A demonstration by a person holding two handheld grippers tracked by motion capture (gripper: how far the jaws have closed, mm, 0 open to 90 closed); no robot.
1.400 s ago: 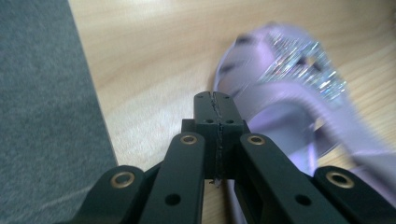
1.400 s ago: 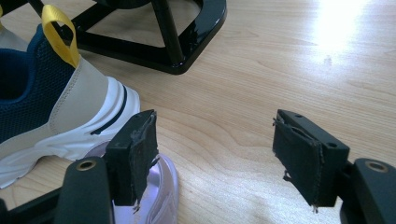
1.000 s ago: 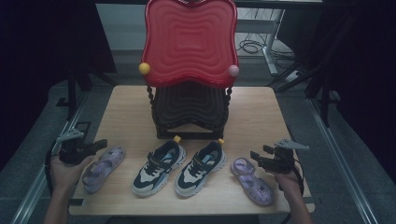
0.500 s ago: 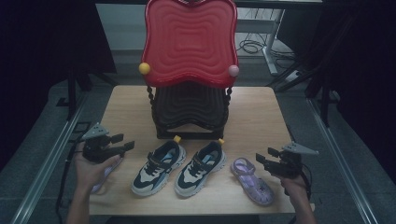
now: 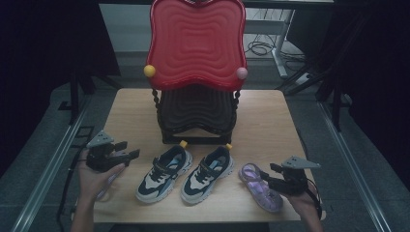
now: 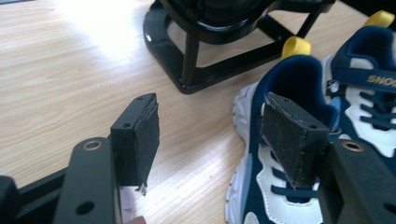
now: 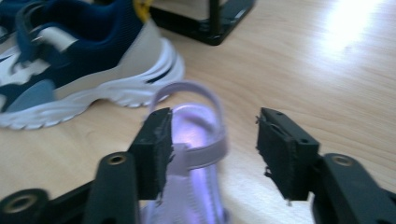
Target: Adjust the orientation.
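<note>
1. The left gripper [image 5: 129, 154] hovers over the near left part of the wooden table [image 5: 270, 121], held in the person's left hand [image 5: 94, 176]. Its jaws stand wide apart and have just been opening, with nothing between them.
2. In the left gripper view, the left gripper [image 6: 210, 135] points toward the left navy-and-white sneaker [image 6: 299, 140], whose heel rises just beyond the right-hand jaw; bare table shows through the gap.
3. A sliver of the left purple sandal [image 5: 105, 186] peeks out under the left hand, near the table's near left edge.
4. The right gripper [image 5: 265, 178] sits over the right purple sandal [image 5: 261, 191] at the near right. Its jaws are apart and have just been closing; in the right gripper view the right gripper [image 7: 212, 140] has the sandal's heel strap [image 7: 196, 93] ahead of the gap, and the pads do not press on it.
5. The pair of sneakers lies side by side in the middle near part of the table: the left sneaker [image 5: 164, 173] and the right sneaker [image 5: 208, 174], toes toward the person.
6. Behind them stands a black stool base [image 5: 196, 116] carrying a red wavy seat [image 5: 196, 43], tipped upright.
</note>
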